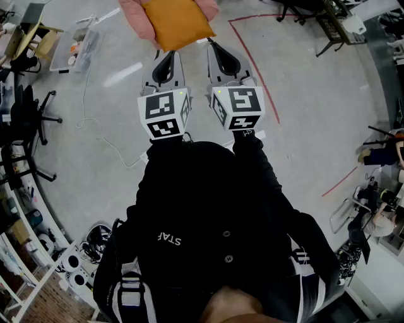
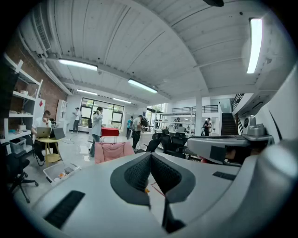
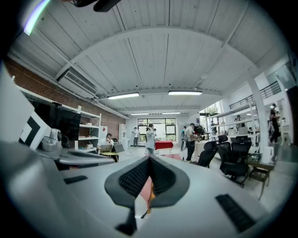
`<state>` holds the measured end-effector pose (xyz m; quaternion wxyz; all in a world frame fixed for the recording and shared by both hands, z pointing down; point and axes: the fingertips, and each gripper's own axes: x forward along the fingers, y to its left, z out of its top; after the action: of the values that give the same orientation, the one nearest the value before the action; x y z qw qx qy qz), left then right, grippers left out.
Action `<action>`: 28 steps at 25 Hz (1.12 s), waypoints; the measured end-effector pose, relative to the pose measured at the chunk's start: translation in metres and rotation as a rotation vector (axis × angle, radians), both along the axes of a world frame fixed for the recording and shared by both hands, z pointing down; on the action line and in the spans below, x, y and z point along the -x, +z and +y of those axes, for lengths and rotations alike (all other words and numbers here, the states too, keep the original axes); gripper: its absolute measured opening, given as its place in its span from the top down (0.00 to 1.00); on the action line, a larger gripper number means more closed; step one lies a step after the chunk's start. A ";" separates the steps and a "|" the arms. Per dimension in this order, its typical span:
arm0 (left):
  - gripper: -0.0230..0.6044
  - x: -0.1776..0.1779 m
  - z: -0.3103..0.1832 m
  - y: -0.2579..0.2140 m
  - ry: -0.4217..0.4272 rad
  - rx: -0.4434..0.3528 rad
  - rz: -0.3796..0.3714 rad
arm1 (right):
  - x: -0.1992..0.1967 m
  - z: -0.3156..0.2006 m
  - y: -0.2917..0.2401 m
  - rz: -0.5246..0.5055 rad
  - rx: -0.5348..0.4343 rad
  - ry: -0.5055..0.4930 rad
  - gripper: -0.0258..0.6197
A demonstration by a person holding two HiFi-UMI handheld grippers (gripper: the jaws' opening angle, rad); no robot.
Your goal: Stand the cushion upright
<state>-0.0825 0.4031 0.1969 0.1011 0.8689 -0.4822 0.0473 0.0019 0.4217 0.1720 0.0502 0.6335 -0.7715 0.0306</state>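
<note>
An orange cushion point(image 1: 175, 22) lies with its broad face up on a pink seat point(image 1: 134, 14) at the top of the head view. Both grippers are held side by side, pointing at it. My left gripper point(image 1: 158, 55) stops just short of the cushion's near edge, jaws shut and empty. My right gripper point(image 1: 211, 43) is also shut and empty, its tips beside the cushion's near right corner. In the left gripper view the pink seat point(image 2: 113, 151) shows beyond the closed jaws point(image 2: 150, 155). Below the closed tips of the right gripper point(image 3: 149, 158), a sliver of the orange cushion point(image 3: 150, 196) shows.
A red tape line point(image 1: 252, 60) runs across the grey floor right of the grippers. A white cable point(image 1: 95, 126) and a clear box point(image 1: 76, 50) lie to the left, near black office chairs point(image 1: 31, 120). People stand far off by a red table point(image 3: 164, 145).
</note>
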 end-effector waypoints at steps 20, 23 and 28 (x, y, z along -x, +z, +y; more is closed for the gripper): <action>0.96 0.021 -0.054 0.035 0.045 0.066 -0.012 | 0.019 -0.054 0.027 -0.024 0.042 0.043 0.95; 0.96 0.031 -0.063 0.044 0.040 0.087 -0.016 | 0.024 -0.063 0.038 -0.022 0.064 0.039 0.95; 0.96 0.052 -0.085 0.063 0.011 0.126 -0.023 | 0.039 -0.084 0.057 0.006 0.104 0.014 0.95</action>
<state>-0.1345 0.3182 0.2599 0.1496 0.8630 -0.4744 0.0881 -0.0367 0.3381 0.2294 0.0850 0.6356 -0.7642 0.0692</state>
